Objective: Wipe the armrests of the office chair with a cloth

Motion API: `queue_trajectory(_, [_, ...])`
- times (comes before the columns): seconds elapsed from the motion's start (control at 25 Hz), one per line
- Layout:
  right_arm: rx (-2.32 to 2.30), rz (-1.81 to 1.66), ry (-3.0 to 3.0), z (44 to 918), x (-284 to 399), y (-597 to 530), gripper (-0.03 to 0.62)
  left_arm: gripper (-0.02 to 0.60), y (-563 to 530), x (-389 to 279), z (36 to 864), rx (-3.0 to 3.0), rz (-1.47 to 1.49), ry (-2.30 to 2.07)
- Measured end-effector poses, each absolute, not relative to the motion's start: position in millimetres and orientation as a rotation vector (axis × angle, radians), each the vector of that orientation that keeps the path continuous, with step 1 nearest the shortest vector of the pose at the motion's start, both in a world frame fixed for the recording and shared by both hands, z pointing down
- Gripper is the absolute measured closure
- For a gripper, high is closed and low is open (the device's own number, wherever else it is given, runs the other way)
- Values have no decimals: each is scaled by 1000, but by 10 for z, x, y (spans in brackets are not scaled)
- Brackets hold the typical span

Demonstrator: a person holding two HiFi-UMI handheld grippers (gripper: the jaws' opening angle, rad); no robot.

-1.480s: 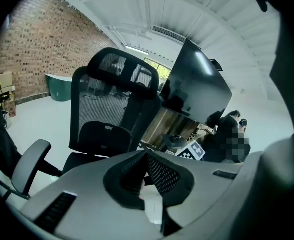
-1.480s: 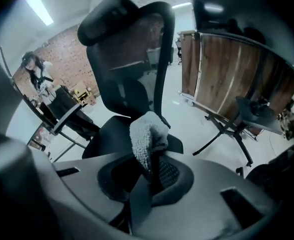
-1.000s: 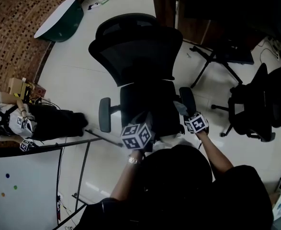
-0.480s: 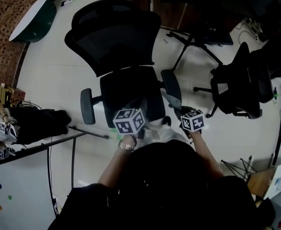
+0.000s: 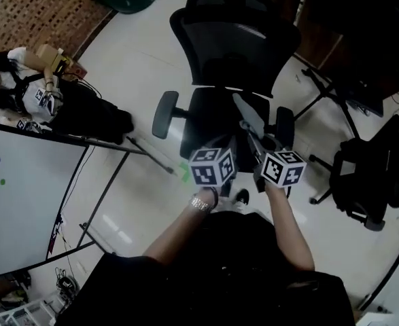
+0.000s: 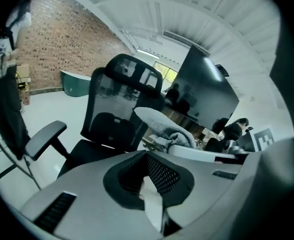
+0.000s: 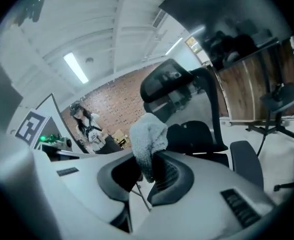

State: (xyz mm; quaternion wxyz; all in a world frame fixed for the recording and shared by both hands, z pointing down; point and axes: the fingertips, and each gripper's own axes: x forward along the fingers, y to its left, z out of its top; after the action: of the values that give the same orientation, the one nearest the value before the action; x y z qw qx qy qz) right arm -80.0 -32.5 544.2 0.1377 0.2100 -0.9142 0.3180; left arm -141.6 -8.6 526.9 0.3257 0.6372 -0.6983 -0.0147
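Right gripper view shows my right gripper (image 7: 148,171) with its fingers clenched on the bottom of the grey terry cloth (image 7: 148,136). It looks soft, light and floppy, so I judge a bunched-edge hold best. My left gripper (image 6: 147,176) has its fingers pressed together on nothing. The office chair (image 5: 236,46) stands just ahead on a glossy pale floor (image 5: 128,66), where it may swivel under pressure on the armrest (image 5: 164,114).

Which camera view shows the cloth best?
The right gripper view: the cloth stands large and central, pinched in the right gripper's jaws. The left gripper view shows the cloth side-on, farther off; the head view shows only a thin grey strip.
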Motion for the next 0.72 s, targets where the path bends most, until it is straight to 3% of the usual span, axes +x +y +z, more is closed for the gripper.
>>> queue_trajectory(0.24, [472,898,-2588,5611,-879,210,553,577,470,-1525,5397,1465,2,-1990])
queue_trajectory(0.72, [577,749,-2519,5530,-983,133,553,577,448,-1635,5092,1561,77,-2071])
